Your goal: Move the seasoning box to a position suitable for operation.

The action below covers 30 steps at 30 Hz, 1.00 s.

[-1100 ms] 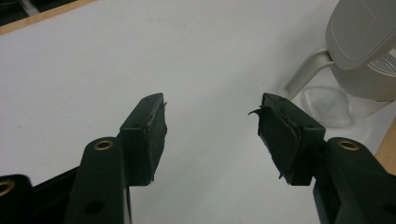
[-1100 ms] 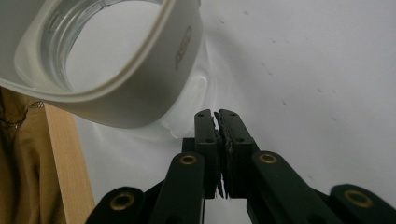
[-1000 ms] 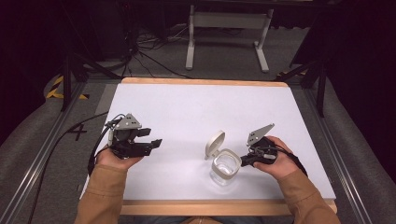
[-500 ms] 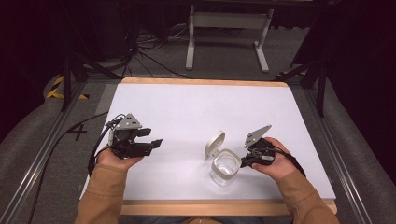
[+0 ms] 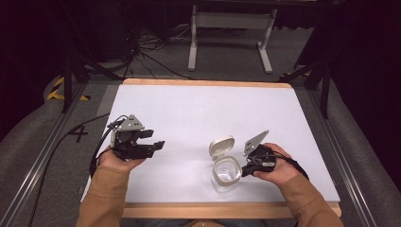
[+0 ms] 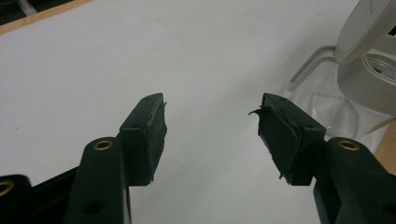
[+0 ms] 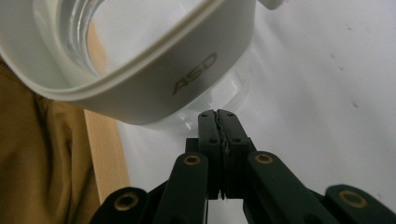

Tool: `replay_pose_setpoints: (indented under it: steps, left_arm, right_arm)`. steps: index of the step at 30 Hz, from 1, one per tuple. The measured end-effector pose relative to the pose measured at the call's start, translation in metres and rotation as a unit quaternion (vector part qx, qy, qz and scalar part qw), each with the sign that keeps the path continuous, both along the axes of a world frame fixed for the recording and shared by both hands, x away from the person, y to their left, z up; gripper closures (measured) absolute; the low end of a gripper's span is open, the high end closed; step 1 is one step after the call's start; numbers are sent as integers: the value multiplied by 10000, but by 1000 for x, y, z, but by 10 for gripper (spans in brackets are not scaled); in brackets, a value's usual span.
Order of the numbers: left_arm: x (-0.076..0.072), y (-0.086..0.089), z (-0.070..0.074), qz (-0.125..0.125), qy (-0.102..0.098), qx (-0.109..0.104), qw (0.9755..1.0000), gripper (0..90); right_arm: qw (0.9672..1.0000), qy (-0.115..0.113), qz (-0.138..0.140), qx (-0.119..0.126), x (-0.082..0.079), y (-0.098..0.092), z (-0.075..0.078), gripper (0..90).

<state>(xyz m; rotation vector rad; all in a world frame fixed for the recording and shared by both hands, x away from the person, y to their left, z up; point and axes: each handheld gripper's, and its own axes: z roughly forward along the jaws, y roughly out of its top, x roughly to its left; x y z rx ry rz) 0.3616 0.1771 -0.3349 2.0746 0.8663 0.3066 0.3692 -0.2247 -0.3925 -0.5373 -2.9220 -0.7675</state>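
Tan sleeves (image 5: 106,198), black grippers.
Each gripper (image 5: 135,142) has brass-ringed screw holes, dark padded jaws, a grey three-cornered plate (image 5: 254,141) and black cable (image 5: 59,144).

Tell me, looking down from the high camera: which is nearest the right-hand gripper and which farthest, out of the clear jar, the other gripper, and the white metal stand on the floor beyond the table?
1. The clear jar, just left of the right gripper, lid flipped open.
2. The left gripper, across the table to the left.
3. The white stand, on the floor past the table's far edge.
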Motion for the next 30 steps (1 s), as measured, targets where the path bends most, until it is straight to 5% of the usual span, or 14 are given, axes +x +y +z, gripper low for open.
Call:
replay_pose_setpoints:
  steps: [23, 30]
  left_arm:
    - [7, -11, -1, -162, 16, 7, 9999, 414]
    - [9, -15, 0, -184, 37, -15, 9998, 414]
  right_arm:
    - [9994, 136, 320, 16, -15, 12, 0, 887]
    - [9998, -29, 65, 184, -14, 3, 6, 882]
